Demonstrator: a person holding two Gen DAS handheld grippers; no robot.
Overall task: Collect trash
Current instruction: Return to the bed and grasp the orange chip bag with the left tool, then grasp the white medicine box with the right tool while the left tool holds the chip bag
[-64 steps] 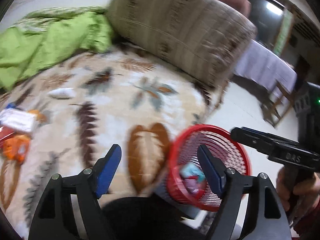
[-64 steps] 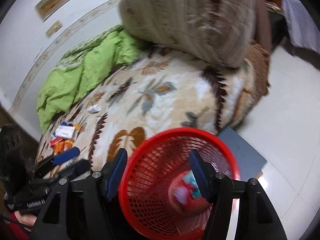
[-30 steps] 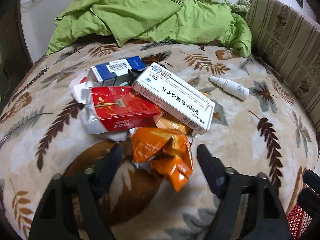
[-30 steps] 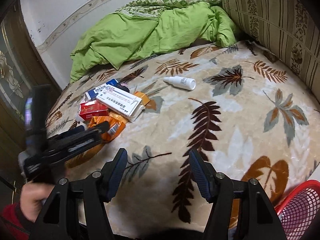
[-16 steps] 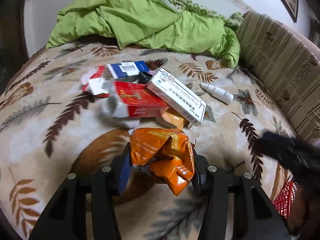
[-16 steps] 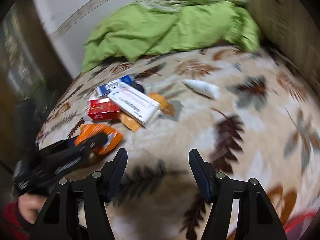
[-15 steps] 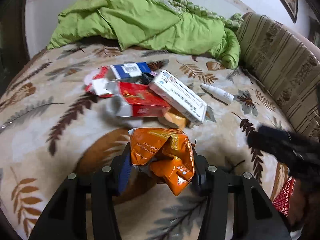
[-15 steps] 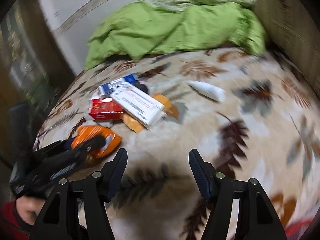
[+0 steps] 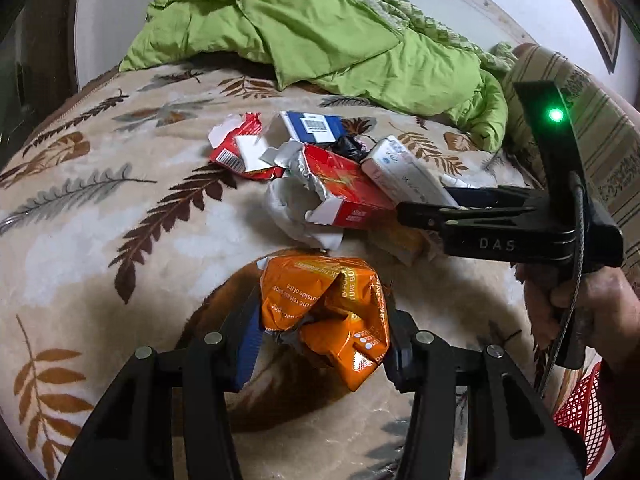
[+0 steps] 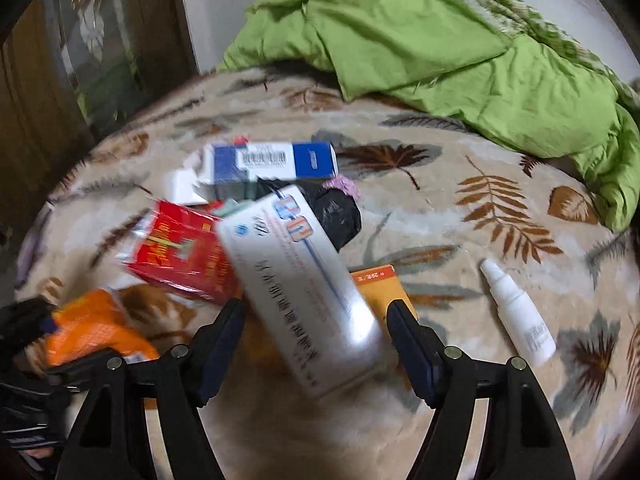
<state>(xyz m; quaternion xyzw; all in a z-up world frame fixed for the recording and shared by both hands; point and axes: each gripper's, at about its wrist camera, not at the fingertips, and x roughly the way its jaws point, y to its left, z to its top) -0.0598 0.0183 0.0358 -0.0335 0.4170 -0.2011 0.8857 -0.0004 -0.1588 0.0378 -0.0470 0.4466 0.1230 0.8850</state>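
R gripper (image 10: 316, 344) now over white box (image 10: 300, 280); "DAS" on body.

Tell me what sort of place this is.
Most likely a bedroom at home: a bed under a leaf-patterned blanket, a rumpled green quilt at its far end and a striped cushion beside it. Litter such as a white medicine box lies on top.

Trash pile at centre frame, on the bed.
Wrapper (image 9: 324, 308) at lower centre; cartons (image 9: 344, 188) above it; quilt (image 9: 320, 28) upper frame; basket (image 9: 580, 404) lower right.
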